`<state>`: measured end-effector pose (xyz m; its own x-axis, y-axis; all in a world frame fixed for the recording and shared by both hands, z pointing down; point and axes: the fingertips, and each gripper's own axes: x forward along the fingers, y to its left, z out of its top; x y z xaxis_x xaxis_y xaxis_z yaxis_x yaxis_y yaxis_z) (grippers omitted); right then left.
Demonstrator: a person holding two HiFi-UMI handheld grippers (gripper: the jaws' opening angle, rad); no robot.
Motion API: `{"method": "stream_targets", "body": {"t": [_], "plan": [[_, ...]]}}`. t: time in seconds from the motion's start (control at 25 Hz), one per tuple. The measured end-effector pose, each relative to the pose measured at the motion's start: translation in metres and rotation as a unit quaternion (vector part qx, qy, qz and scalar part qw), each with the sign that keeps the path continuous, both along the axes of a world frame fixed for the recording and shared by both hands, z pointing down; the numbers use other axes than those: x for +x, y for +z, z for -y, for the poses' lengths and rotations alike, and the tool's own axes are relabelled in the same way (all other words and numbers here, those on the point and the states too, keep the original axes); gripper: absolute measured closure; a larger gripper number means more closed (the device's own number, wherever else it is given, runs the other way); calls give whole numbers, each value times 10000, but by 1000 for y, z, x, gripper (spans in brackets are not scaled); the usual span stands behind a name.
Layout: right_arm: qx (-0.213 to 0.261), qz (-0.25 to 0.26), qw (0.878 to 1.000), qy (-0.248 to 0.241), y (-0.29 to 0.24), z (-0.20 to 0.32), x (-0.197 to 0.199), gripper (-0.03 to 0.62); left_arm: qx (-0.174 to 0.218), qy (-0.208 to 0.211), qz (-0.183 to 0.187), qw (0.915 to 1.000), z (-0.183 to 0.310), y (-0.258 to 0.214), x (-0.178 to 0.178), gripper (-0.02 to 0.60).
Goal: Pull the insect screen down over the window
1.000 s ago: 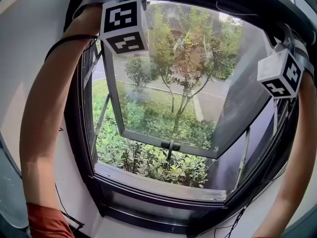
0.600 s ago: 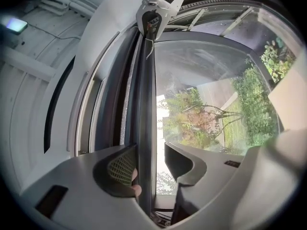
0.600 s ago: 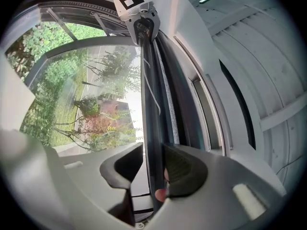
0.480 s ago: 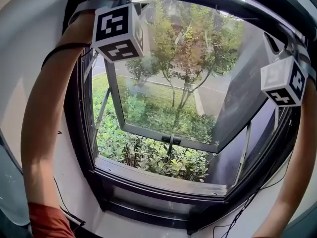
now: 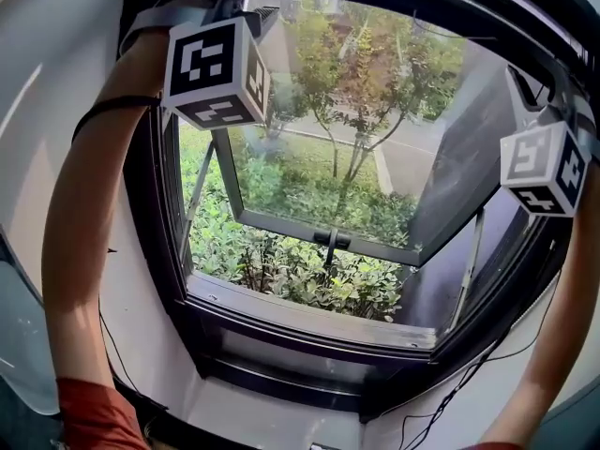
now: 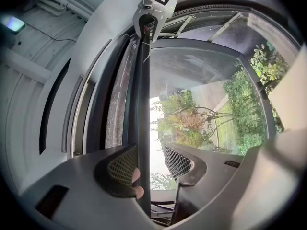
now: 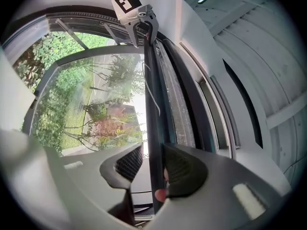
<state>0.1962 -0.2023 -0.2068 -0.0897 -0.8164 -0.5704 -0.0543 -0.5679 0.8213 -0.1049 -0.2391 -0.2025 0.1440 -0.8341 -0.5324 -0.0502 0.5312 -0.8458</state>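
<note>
Two tools raised at the top of the window (image 5: 309, 319). Left tool (image 6: 148, 161) and right tool (image 7: 147, 164) are both released, jaws apart. The screen bar (image 6: 141, 95) runs between each pair, against one pad. Mesh (image 6: 115, 114) lies just beside it.

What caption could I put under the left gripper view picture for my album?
The left gripper, jaws apart either side of the insect screen's dark bar, garden trees beyond.
</note>
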Motion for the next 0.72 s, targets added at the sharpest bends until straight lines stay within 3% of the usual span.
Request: {"method": "stream_targets", "body": {"t": [0.72], "plan": [[-105,-204,9992,327,69,-2,-2,453,-301,10,-6,9995,-3,69,-2,402]]}}
